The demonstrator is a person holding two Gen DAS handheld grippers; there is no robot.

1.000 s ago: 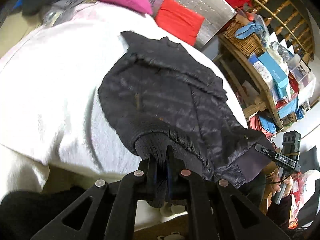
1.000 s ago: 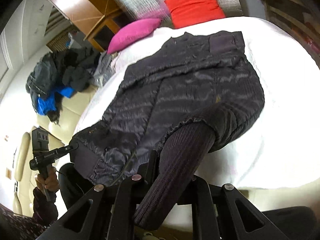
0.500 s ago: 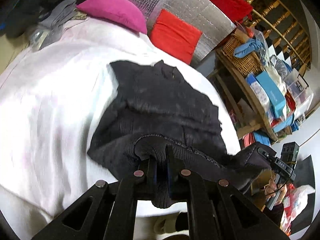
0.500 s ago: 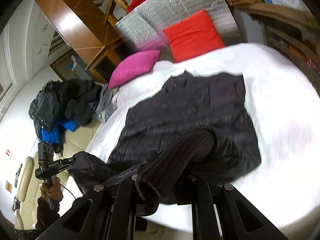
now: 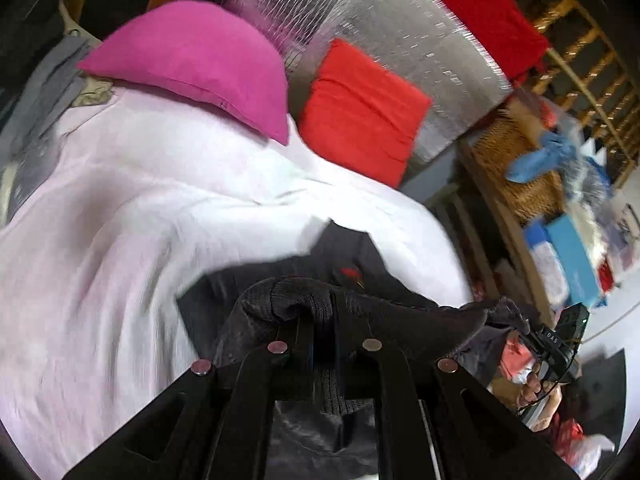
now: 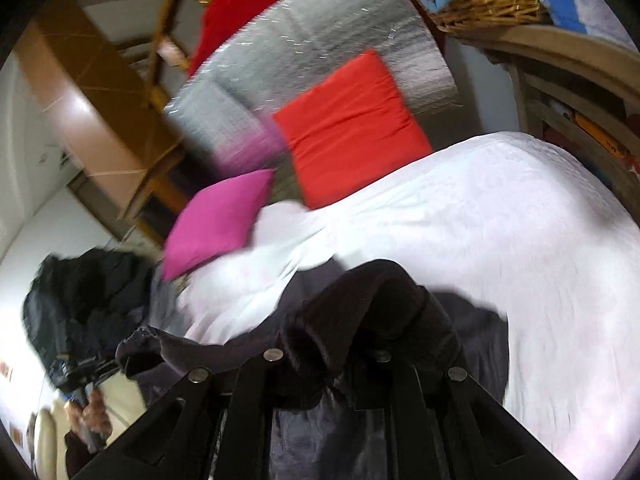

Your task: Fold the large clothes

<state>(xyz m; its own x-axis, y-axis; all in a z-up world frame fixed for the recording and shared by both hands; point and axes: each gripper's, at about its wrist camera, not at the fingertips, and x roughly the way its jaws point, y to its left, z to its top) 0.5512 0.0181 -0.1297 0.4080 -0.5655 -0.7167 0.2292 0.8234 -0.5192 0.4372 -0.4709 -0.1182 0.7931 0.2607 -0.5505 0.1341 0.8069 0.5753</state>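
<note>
A black quilted jacket [image 5: 352,256] lies bunched at the near edge of the white bed [image 5: 140,208]. My left gripper [image 5: 322,312] is shut on its ribbed knit cuff [image 5: 296,292] and holds it lifted. My right gripper [image 6: 328,344] is shut on the other ribbed cuff [image 6: 380,292], also lifted over the jacket [image 6: 480,328]. The hem stretches between both grippers. Each gripper shows in the other's view, the right one [image 5: 556,340] at the right and the left one [image 6: 76,368] at the left. The fingertips are hidden in cloth.
A pink pillow [image 5: 200,60] and a red cushion [image 5: 360,108] lie at the bed's head against a silver foil panel [image 5: 400,28]. A wooden shelf with a wicker basket [image 5: 520,168] stands right of the bed. Dark clothes [image 6: 88,300] pile on a sofa at the left.
Both grippers have lifted the cuffs and carried them up toward the pillows, so the jacket has doubled over and covers far less of the bed.
</note>
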